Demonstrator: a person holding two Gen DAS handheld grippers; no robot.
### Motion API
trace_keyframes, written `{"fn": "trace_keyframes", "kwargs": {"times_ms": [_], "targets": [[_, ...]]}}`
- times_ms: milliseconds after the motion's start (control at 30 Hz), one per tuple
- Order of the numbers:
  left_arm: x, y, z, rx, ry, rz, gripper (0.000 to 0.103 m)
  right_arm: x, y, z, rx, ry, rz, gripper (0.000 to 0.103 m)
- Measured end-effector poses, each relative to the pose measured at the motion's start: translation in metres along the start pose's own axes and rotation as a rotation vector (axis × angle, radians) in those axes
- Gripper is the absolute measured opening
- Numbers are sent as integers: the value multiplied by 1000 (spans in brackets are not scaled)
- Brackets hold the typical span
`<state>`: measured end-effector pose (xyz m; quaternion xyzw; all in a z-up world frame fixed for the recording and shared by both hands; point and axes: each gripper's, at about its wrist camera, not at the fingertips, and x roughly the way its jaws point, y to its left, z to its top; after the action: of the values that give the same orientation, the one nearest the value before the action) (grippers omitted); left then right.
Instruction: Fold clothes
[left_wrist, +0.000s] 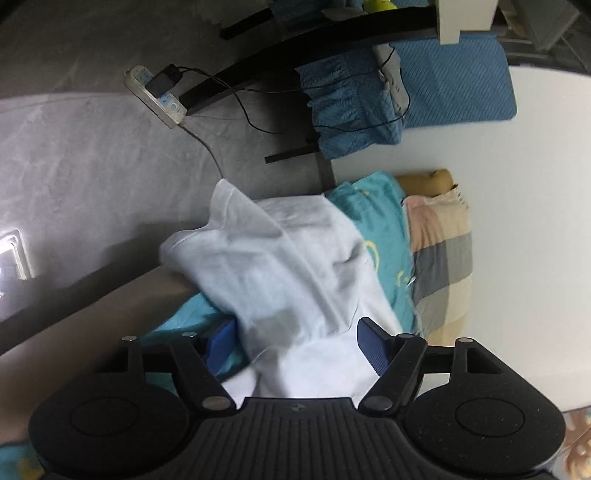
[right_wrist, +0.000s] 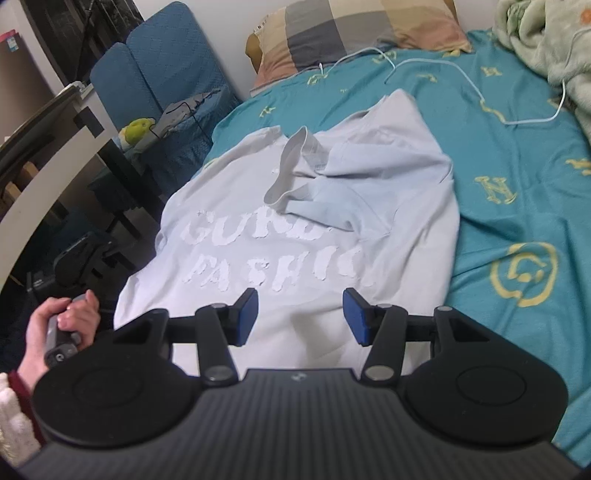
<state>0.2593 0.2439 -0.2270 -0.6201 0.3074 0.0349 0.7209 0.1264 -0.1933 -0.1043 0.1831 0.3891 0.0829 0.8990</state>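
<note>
Right gripper (right_wrist: 300, 314): jaws parted to a middling gap, nothing between the pads, poised just above the lower front of the pale grey T-shirt (right_wrist: 295, 221). Left gripper (left_wrist: 295, 343): jaws wide, shirt cloth lying loosely in the gap, neither pad pressing on it; holds nothing, as far as I can tell.

Beneath and ahead of both grippers, the teal bedsheet (right_wrist: 517, 166). The T-shirt lies on it printed side up. Its far side from the right gripper is spread fairly flat, while to that gripper's left the cloth runs to the bed's edge. In the left wrist view a portion hangs past the edge, over the grey floor (left_wrist: 92, 166).

Risks, largest first:
- The overhanging part could drag the shirt off the bed if either gripper tugs that way.
- The sleeve is doubled over the chest and the collar (right_wrist: 291, 166) is twisted upright; folding over these would trap lumps.
- The white hanger (right_wrist: 480, 96), beyond the shirt, could snag cloth pushed forward.
</note>
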Motion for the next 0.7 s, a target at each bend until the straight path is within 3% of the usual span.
{"fn": "trace_keyframes", "kwargs": {"times_ms": [133,233,300,367,400,433,700], "targets": [[19,9,12,-31,-22,-25,73,11,-3,2,42,20,10,54],[30,10,19,-20,-39,-7,67,13,-4,3,60,26,11,54],[36,7,20,20,-41,22,52,12,-5,4,73,25,15,54],[40,3,20,68,-42,59,16,10,-7,6,97,20,26,54],[42,0,20,95,-44,81,6,9,-8,7,110,18,32,54],[42,-5,19,131,-50,102,3,7,-10,8,122,13,36,54],[19,-111,-27,588,-152,180,2,-17,-16,20,127,-44,12,54]]}}
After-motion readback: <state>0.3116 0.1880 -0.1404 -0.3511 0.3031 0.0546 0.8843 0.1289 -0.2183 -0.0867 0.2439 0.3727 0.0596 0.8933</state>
